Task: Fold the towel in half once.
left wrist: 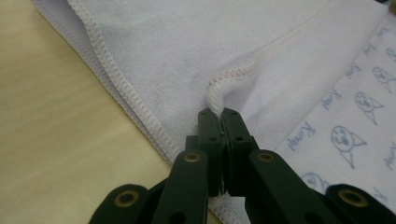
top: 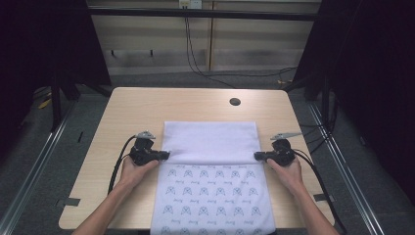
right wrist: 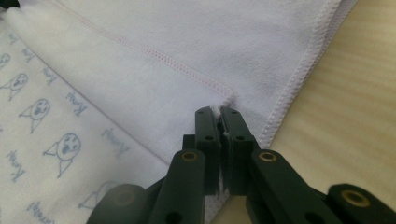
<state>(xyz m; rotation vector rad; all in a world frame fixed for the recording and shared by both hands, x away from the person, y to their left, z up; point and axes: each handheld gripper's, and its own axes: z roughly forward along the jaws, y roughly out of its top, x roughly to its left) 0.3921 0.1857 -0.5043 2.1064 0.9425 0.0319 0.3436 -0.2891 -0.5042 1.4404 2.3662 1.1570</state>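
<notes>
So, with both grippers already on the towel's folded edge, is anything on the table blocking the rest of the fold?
Nothing visible does. The left gripper and right gripper are shut on the towel, and the table beyond it is bare except a small dark hole.

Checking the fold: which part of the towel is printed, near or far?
The near half of the towel carries the blue cat-face print; the far half shows plain lilac.

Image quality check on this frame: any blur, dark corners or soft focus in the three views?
High view: the table and towel are evenly lit and soft in detail, while both sides fall off to near black. Left gripper view: the stitched hem is sharp, and the near gripper body at the bottom edge is out of focus. Right gripper view: the same, with a blurred near body and no glare on the cloth.
</notes>
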